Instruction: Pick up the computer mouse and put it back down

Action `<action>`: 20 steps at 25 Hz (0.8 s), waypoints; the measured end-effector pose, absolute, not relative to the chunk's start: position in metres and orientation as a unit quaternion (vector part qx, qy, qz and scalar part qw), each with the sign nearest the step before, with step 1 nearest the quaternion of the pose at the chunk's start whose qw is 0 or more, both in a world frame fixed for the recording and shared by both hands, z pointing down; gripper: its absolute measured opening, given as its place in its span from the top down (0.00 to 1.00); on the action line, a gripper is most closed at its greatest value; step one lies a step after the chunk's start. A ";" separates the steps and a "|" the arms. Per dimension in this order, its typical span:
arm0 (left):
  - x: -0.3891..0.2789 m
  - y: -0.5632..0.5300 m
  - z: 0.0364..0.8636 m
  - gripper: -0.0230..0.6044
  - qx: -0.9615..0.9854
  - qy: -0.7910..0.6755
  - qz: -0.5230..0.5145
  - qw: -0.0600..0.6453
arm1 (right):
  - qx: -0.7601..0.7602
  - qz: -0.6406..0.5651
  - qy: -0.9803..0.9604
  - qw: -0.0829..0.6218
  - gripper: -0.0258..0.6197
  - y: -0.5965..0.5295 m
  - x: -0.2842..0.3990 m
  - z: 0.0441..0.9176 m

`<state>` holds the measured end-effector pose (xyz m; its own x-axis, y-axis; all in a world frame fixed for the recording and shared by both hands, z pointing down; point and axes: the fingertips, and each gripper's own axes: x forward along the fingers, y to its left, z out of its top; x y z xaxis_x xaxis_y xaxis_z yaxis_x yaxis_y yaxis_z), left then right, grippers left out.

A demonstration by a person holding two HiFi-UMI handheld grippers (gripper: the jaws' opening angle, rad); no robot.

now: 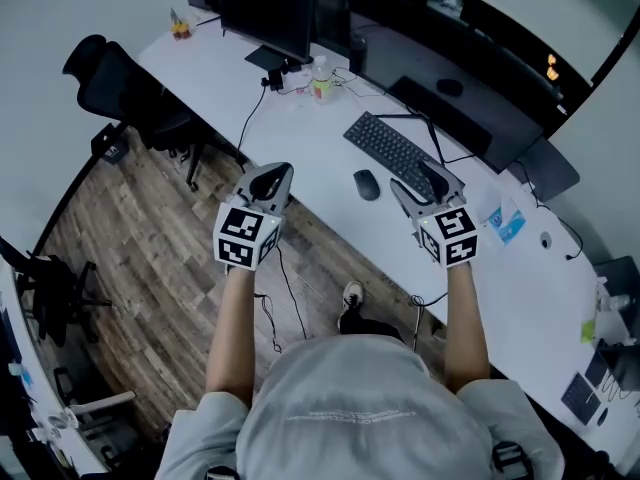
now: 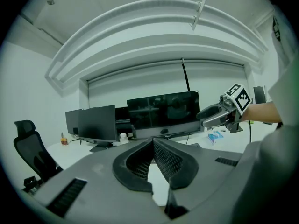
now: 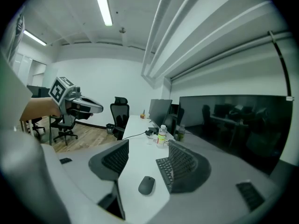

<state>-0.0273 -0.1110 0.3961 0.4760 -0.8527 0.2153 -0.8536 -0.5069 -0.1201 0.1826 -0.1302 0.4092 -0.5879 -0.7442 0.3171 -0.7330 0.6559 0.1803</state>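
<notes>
The dark grey computer mouse lies on the white desk, just left of the black keyboard. My right gripper hovers open above the desk, close to the right of the mouse, over the keyboard's near end. In the right gripper view the mouse shows on the desk in the gap of my right gripper, well below it. My left gripper hangs over the desk's front edge, apart from the mouse. In its own view my left gripper is shut, tips touching, nothing held.
Black monitors line the desk's far side, with a plastic bottle and a cable near them. A black office chair stands on the wooden floor to the left. A blue packet lies right of the keyboard.
</notes>
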 end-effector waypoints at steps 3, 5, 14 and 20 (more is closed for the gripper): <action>-0.023 -0.132 0.400 0.94 0.853 -0.504 0.134 0.008 | 0.404 0.005 -0.895 0.189 0.54 -0.150 0.185 0.424; -0.022 -0.145 0.405 0.94 0.849 -0.510 0.138 0.013 | 0.399 0.019 -0.896 0.194 0.53 -0.162 0.187 0.436; -0.021 -0.187 0.439 0.94 0.844 -0.510 0.159 0.047 | 0.378 0.091 -0.895 0.221 0.50 -0.194 0.183 0.497; -0.031 -0.216 0.466 0.94 0.850 -0.493 0.173 0.069 | 0.375 0.139 -0.882 0.251 0.48 -0.214 0.167 0.542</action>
<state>-0.0307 -0.2155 0.4662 0.4534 -0.8146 0.3618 -0.8623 -0.5036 -0.0534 0.1671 -0.2136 0.5417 -0.5929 -0.5907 0.5473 -0.7305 0.6805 -0.0570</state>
